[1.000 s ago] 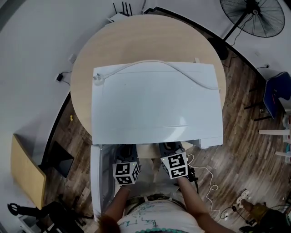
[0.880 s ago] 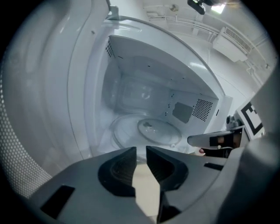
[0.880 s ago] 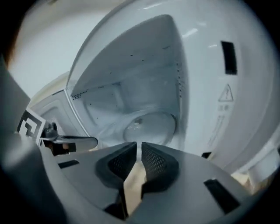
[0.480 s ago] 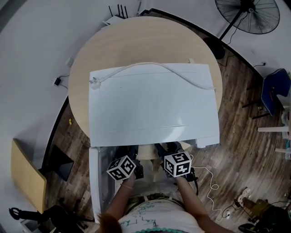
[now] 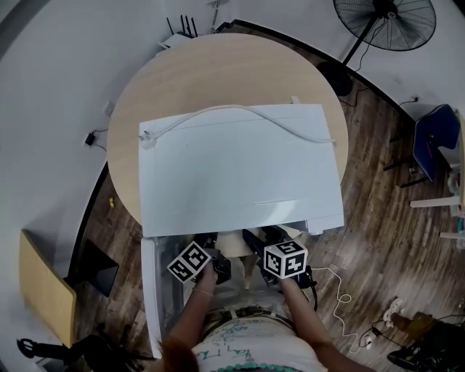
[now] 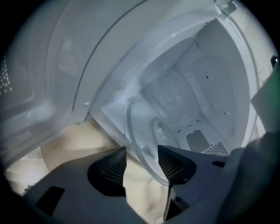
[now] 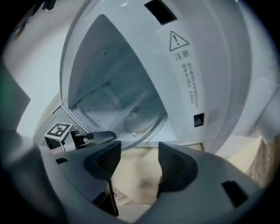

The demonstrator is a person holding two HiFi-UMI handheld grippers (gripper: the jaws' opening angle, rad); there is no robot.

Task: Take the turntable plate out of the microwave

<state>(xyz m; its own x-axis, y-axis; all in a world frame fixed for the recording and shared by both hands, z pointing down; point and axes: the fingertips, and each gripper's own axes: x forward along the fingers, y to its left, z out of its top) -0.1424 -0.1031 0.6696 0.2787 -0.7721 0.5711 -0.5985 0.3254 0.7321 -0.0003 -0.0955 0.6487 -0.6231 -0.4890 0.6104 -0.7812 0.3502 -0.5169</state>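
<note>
The clear glass turntable plate (image 6: 146, 131) lies on the floor of the white microwave (image 5: 240, 167). Its near rim reaches out between the jaws of my left gripper (image 6: 142, 153), close to the right-hand pad (image 6: 170, 162). Those jaws stand wide and are closing, and neither pad presses on the glass. My right gripper (image 7: 139, 151) is just outside the opening, its jaws opening with nothing between them. From there the plate (image 7: 140, 118) sits further in, and the left gripper's fingers (image 7: 94, 138) show at the left. From above, both marker cubes (image 5: 190, 261) (image 5: 285, 259) sit at the microwave's front.
The microwave door (image 5: 156, 290) hangs open to the left. A white power cord (image 5: 240, 112) lies across the microwave's top, on a round wooden table (image 5: 218, 65). A fan (image 5: 385, 22) and a blue chair (image 5: 432, 142) stand on the floor to the right.
Both marker cubes have rolled, the left one more, and both have sunk slightly at the microwave's front opening.
</note>
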